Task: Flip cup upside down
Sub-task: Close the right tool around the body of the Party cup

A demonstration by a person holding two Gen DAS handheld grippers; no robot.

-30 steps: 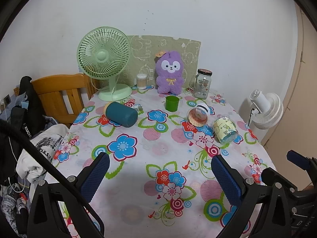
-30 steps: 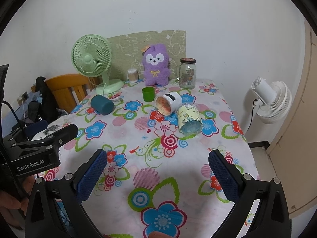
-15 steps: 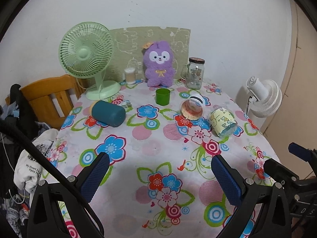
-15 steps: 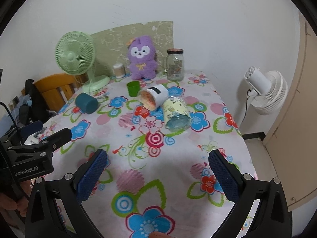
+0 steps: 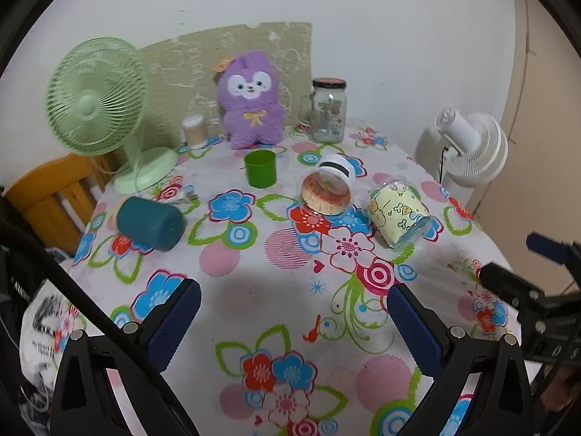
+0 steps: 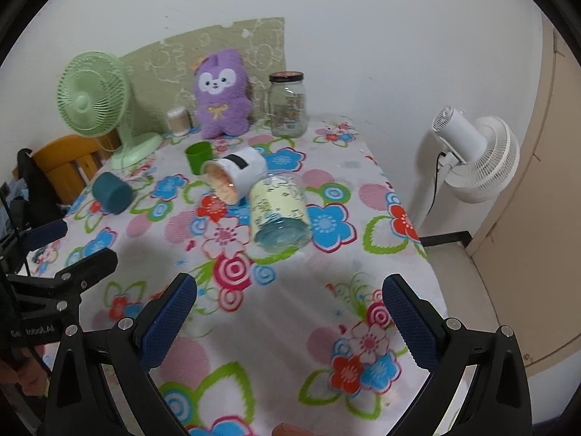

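Observation:
Three cups lie on their sides on the flowered tablecloth (image 5: 254, 305): a teal cup (image 5: 150, 223) (image 6: 112, 192) at the left, a white cup with a black band (image 5: 328, 189) (image 6: 234, 178) in the middle, and a clear yellow-patterned cup (image 5: 397, 216) (image 6: 280, 210) to its right. A small green cup (image 5: 260, 168) (image 6: 199, 158) stands upright behind them. My left gripper (image 5: 292, 321) is open over the near table, short of the cups. My right gripper (image 6: 288, 321) is open too, with the yellow-patterned cup straight ahead. Both hold nothing.
At the back stand a green desk fan (image 5: 98, 109), a purple plush toy (image 5: 250, 105), a glass jar (image 5: 328, 110) and a small swab jar (image 5: 194, 130). A wooden chair (image 5: 43, 189) is at the left, a white floor fan (image 6: 472, 156) past the right edge.
Both grippers have moved forward over the table toward the cups, which now look larger. The cups have not moved. Both grippers stay open.

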